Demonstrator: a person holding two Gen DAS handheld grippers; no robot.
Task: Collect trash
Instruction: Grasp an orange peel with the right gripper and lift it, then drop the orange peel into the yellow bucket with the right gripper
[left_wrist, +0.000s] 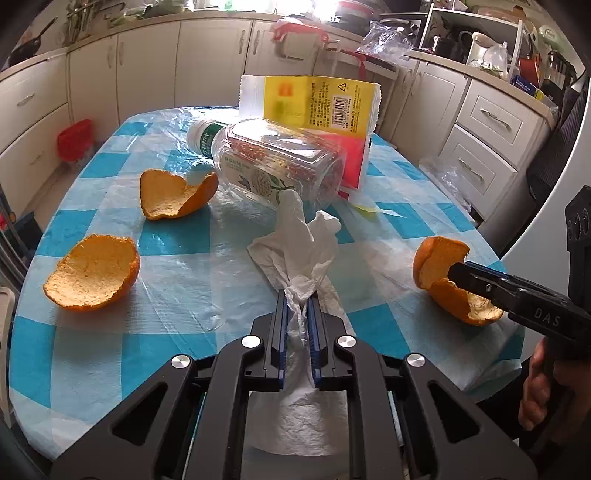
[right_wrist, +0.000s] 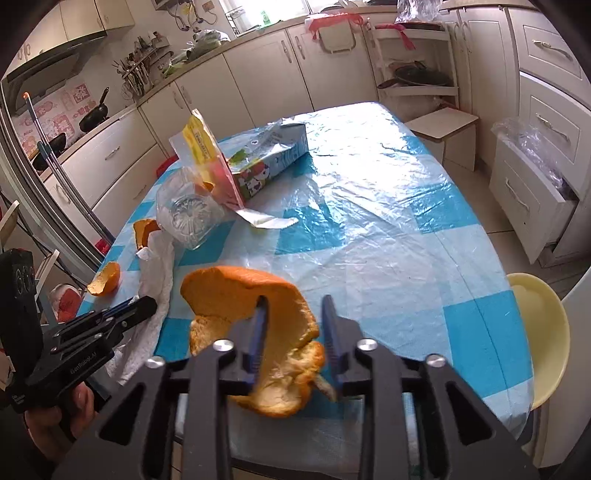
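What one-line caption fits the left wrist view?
Left gripper shut on a crumpled tissue; beside it, the right gripper straddles an orange peel on the checked table.

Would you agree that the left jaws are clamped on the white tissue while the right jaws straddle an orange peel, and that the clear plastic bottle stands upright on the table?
Not quite: the clear plastic bottle lies on its side on the table, as the left wrist view shows. The rest holds: the left gripper clamps the white tissue, and the right gripper straddles an orange peel.

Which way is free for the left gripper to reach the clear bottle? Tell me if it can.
Probably not yet: the left gripper is shut on the tissue, so its jaws are occupied. The clear bottle lies straight ahead beyond the tissue, with nothing else between.
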